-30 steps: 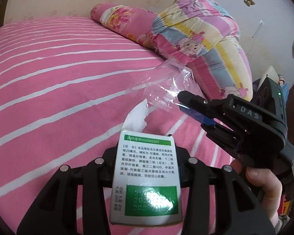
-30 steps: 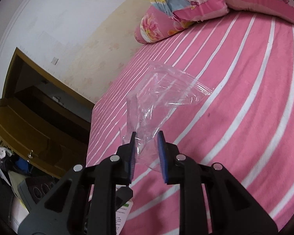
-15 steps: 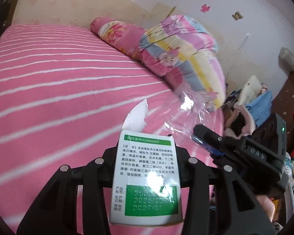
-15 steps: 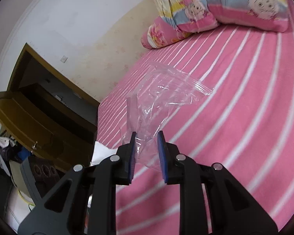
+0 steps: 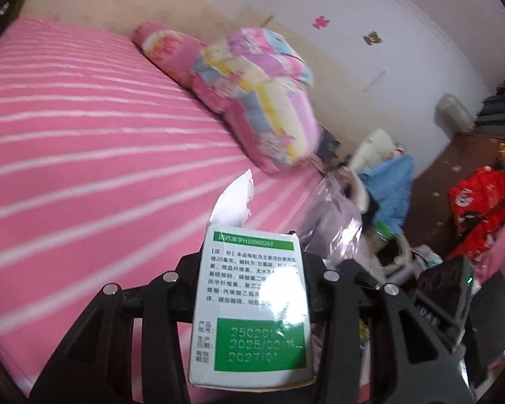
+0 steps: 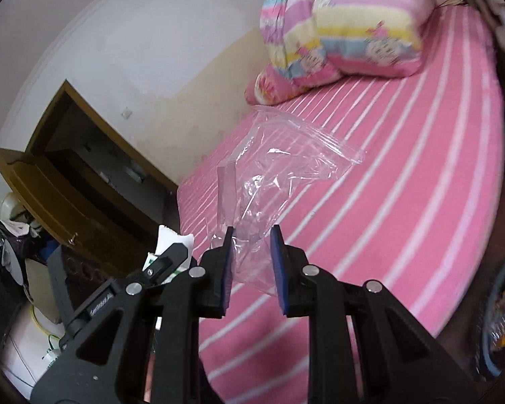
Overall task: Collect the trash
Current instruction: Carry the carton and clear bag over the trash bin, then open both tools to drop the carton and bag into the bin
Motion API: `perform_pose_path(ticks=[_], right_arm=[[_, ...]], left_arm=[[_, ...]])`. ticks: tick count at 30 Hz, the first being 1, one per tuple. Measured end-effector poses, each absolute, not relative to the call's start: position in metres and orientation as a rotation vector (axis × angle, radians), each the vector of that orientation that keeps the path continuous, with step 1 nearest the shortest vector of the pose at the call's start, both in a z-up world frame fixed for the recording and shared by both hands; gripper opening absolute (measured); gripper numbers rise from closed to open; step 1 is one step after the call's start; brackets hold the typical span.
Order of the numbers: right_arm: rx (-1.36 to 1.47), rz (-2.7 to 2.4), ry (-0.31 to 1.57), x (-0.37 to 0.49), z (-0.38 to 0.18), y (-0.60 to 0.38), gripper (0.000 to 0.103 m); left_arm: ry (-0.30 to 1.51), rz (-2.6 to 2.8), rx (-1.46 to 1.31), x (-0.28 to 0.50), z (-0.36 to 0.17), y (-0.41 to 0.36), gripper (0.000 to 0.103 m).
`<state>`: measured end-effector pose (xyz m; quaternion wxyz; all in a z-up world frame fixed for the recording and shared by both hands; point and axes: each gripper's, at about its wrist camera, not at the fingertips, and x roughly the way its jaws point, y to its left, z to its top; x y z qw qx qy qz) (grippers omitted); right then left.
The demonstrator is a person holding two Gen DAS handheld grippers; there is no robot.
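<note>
My left gripper (image 5: 250, 269) is shut on a white medicine box (image 5: 250, 306) with green labels and a torn flap, held above the pink striped bed (image 5: 84, 155). My right gripper (image 6: 250, 256) holds a clear plastic zip bag (image 6: 279, 175) by its crumpled lower end, jaws about a bag's width apart, lifted above the bed (image 6: 404, 202). The bag also shows in the left wrist view (image 5: 333, 222), just right of the box. The left gripper with the box shows at the lower left of the right wrist view (image 6: 165, 262).
A folded colourful quilt (image 5: 262, 101) and a pink pillow (image 5: 165, 47) lie at the bed's far end. Beyond the bed are a blue cloth (image 5: 394, 188), a red bag (image 5: 481, 198) and dark furniture. A brown wooden door (image 6: 70, 175) and a blue basket (image 6: 501, 313) flank the bed.
Both grippers have lifted and drawn back from the bed with the box and the bag. The bed looks farther off and the room beside it has come into view.
</note>
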<state>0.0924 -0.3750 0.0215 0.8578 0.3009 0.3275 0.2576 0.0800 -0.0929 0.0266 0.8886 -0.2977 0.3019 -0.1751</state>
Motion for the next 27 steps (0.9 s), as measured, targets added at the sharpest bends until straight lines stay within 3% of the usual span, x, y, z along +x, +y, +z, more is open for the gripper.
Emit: perform_pose_path(ticks=[12, 27], right_arm=[[0.725, 0.276, 0.678, 0.014, -0.002, -0.517, 0.022], [0.74, -0.034, 0.869, -0.021, -0.111, -0.623, 0.022]], left_arm=[[0.847, -0.593, -0.562, 0.068, 0.015, -0.25, 0.041], [1.192, -0.713, -0.333, 0.099, -0.114, -0.415, 0.041]])
